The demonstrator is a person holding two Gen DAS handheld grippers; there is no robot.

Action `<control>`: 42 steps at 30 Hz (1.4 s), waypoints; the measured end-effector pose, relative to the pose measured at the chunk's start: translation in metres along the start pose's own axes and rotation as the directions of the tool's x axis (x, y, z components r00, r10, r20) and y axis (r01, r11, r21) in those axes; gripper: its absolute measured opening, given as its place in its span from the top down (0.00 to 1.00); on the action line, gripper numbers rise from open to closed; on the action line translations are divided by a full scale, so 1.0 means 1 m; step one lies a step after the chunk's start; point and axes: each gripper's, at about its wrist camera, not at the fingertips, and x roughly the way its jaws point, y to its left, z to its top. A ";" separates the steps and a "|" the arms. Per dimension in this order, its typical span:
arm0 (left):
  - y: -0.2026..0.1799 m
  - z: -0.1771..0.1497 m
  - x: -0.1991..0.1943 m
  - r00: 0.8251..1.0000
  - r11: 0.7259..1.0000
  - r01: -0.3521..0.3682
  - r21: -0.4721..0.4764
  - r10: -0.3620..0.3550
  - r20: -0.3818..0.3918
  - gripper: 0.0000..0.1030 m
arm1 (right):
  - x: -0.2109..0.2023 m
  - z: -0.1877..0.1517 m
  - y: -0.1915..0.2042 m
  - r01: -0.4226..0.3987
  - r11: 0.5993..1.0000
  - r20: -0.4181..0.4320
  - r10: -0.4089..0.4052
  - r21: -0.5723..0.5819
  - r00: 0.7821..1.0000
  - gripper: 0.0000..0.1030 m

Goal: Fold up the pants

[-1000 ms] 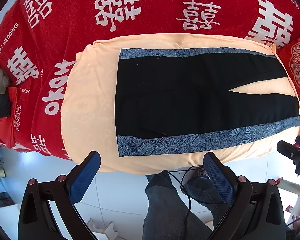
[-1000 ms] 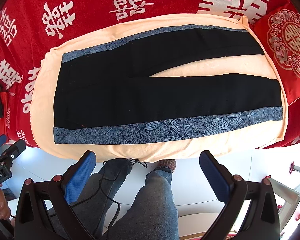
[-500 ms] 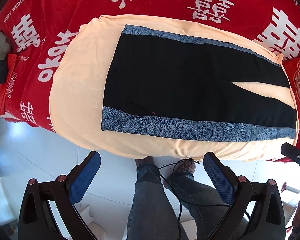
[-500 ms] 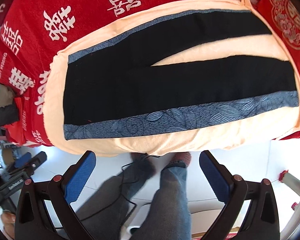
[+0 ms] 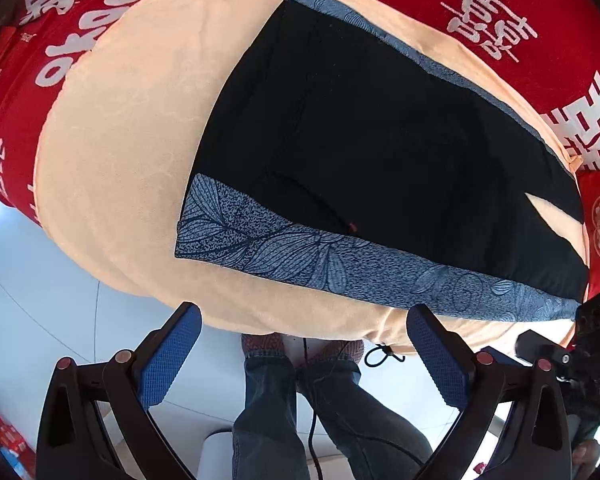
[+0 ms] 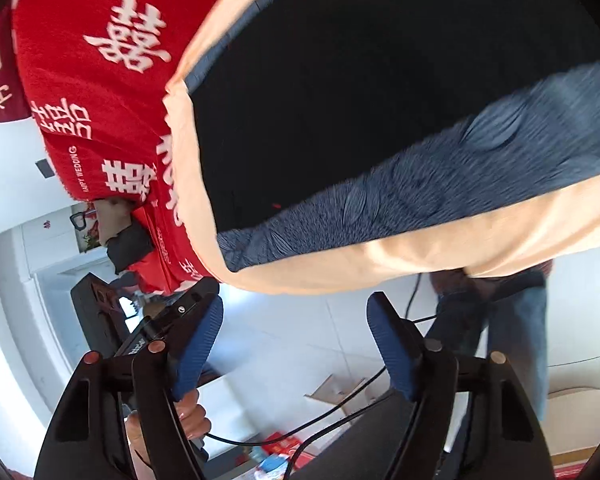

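I see the pants [image 5: 380, 140] flat on the peach sheet [image 5: 112, 152] on the bed, long axis running left to right. My left gripper [image 5: 304, 356] hangs spread and empty nearest the waistband corner; my right gripper [image 6: 296, 344], jaws just narrowing on nothing, faces the near patterned edge.

"APPY WEDDING" (first letter hidden) on red bedspread [image 6: 80, 168]

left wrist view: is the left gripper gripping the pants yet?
No. The left gripper is open and empty, short of the pants, with floor between its fingers.
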 end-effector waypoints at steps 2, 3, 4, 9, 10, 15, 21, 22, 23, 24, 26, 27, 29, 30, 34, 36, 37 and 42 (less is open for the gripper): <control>0.010 0.000 0.017 0.999 0.999 0.035 -0.006 -0.035 -0.019 0.00 | 0.033 0.001 -0.012 -0.032 0.999 -0.015 0.032 0.025 0.999 0.24; 0.016 -0.001 0.026 0.998 0.998 0.054 -0.008 -0.054 -0.027 0.00 | 0.046 0.003 -0.018 -0.036 0.999 -0.011 0.036 0.036 0.999 0.24; 0.020 -0.001 0.033 0.997 0.997 0.071 -0.010 -0.071 -0.033 0.00 | 0.055 0.004 -0.023 -0.043 0.998 0.000 0.043 0.046 0.999 0.24; 0.031 0.004 0.063 0.981 0.982 0.187 -0.033 -0.188 -0.044 0.00 | 0.076 0.024 -0.042 -0.158 0.983 0.086 0.151 0.095 0.985 0.25; 0.031 0.006 0.066 0.977 0.977 0.209 -0.040 -0.210 -0.043 0.00 | 0.074 0.029 -0.038 -0.195 0.977 0.103 0.186 0.085 0.977 0.25; 0.029 0.019 0.076 0.946 0.943 0.318 -0.095 -0.322 -0.032 0.00 | 0.053 0.042 0.004 -0.299 0.954 0.120 0.301 -0.037 0.946 0.25; 0.027 0.030 0.082 0.927 0.910 0.366 -0.196 -0.376 -0.015 0.00 | 0.042 0.037 0.021 -0.347 0.934 0.082 0.353 -0.085 0.932 0.25; 0.027 0.032 0.078 0.926 0.906 0.371 -0.206 -0.376 0.013 0.05 | 0.040 0.035 0.020 -0.348 0.934 0.081 0.354 -0.085 0.932 0.25; 0.029 0.036 0.072 0.924 0.901 0.381 -0.210 -0.378 0.054 0.10 | 0.039 0.034 0.017 -0.345 0.935 0.081 0.351 -0.080 0.933 0.25; 0.030 0.039 0.070 0.924 0.900 0.383 -0.206 -0.377 0.072 0.18 | 0.037 0.031 0.012 -0.335 0.939 0.086 0.341 -0.072 0.936 0.25; 0.031 0.046 0.070 0.925 0.905 0.380 -0.193 -0.372 0.077 0.24 | 0.028 0.026 -0.003 -0.283 0.958 0.111 0.287 -0.054 0.951 0.25; 0.030 0.047 0.072 0.927 0.910 0.375 -0.179 -0.369 0.066 0.25 | 0.020 0.023 -0.016 -0.245 0.969 0.134 0.247 -0.034 0.960 0.24; 0.022 0.048 0.078 0.931 0.919 0.365 -0.150 -0.363 0.039 0.25 | 0.003 0.014 -0.046 -0.204 0.979 0.184 0.196 0.025 0.963 0.24; 0.020 0.048 0.077 0.932 0.923 0.361 -0.133 -0.360 0.034 0.25 | -0.007 0.011 -0.060 -0.189 0.980 0.213 0.173 0.056 0.962 0.24; 0.016 0.047 0.081 0.936 0.932 0.352 -0.092 -0.352 0.011 0.25 | -0.038 0.004 -0.103 -0.151 0.979 0.316 0.100 0.139 0.943 0.25; 0.012 0.046 0.083 0.941 0.938 0.339 -0.075 -0.340 -0.001 0.25 | -0.048 0.006 -0.116 -0.171 0.970 0.359 0.099 0.174 0.928 0.26; 0.010 0.046 0.083 0.942 0.940 0.333 -0.068 -0.334 -0.006 0.25 | -0.050 0.008 -0.118 -0.190 0.965 0.375 0.111 0.181 0.920 0.26; 0.008 0.041 0.083 0.950 0.949 0.311 -0.053 -0.312 -0.008 0.26 | -0.047 0.011 -0.126 -0.324 0.924 0.406 0.222 0.202 0.887 0.90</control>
